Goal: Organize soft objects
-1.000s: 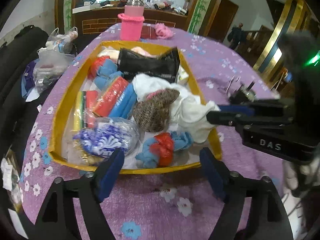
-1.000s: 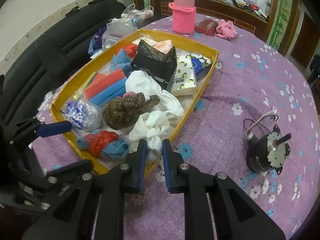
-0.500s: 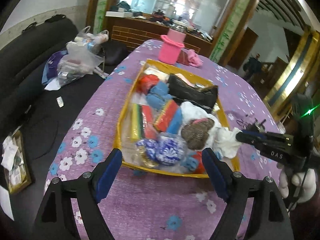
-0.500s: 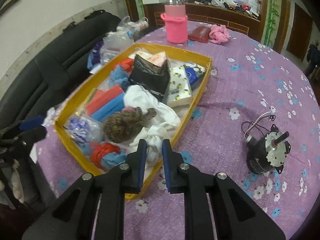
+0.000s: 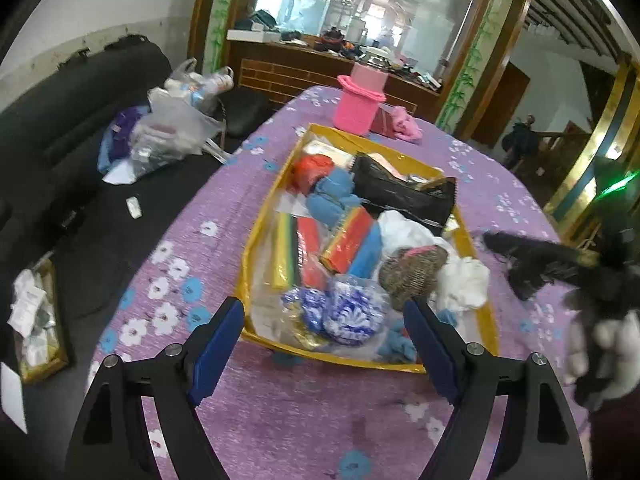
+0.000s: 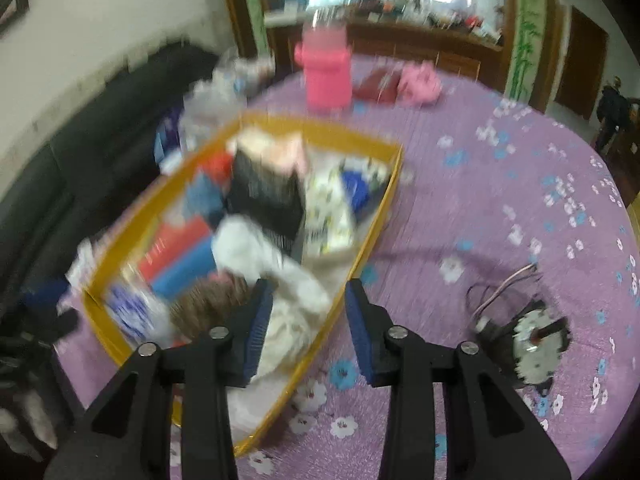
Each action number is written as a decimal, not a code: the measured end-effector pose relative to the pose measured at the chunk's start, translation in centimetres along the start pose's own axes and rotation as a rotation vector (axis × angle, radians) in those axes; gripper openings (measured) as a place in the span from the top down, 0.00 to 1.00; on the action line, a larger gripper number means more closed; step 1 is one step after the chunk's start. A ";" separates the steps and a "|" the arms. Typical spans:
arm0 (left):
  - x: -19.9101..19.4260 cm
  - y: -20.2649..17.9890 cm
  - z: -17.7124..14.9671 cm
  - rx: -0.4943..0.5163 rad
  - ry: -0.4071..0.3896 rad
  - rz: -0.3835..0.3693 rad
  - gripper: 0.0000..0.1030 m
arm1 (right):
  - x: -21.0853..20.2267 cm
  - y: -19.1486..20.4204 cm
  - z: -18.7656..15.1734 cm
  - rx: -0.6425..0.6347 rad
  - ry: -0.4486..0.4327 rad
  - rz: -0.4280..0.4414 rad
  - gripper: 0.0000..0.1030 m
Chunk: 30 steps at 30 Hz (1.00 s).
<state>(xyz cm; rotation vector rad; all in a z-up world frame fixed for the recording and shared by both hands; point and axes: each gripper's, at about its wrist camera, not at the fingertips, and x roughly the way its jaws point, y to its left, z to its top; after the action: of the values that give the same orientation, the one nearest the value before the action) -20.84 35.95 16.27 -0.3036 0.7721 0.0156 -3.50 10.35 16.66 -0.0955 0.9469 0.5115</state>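
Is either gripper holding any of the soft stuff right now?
No. The left gripper is open and empty. The right gripper is opening above the white cloth, not pinching it.

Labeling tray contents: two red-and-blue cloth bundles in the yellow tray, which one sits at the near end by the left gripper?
The red-and-blue bundle at the tray's near edge, partly hidden behind the left gripper. The other lies at the far end beside the black pouch.

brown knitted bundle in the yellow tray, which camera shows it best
The left wrist view: the brown knitted bundle sits sharp and fully exposed in the yellow tray. In the right wrist view it is motion-blurred and partly hidden behind a finger of the right gripper.
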 end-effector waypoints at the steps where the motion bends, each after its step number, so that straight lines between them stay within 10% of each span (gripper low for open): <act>1: 0.1 -0.2 0.0 0.007 -0.007 0.023 0.20 | -0.8 0.1 -0.1 0.006 -0.032 0.003 0.51; 13: -3.4 -4.0 -1.0 0.071 -0.204 0.349 0.03 | 3.5 3.8 -3.2 -0.015 0.166 0.232 0.48; 19: -8.7 -7.9 -2.6 0.095 -0.429 0.538 0.00 | -1.2 3.2 -3.7 -0.021 0.060 0.223 0.49; 30: -10.2 -12.5 -5.3 0.041 -0.414 0.388 0.00 | -7.6 3.3 -8.2 -0.124 -0.064 0.108 0.49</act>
<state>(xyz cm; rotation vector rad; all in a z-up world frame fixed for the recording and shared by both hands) -30.24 23.48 22.97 -0.1007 0.4090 0.4156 -14.74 7.93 18.32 -0.1398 0.8609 0.6696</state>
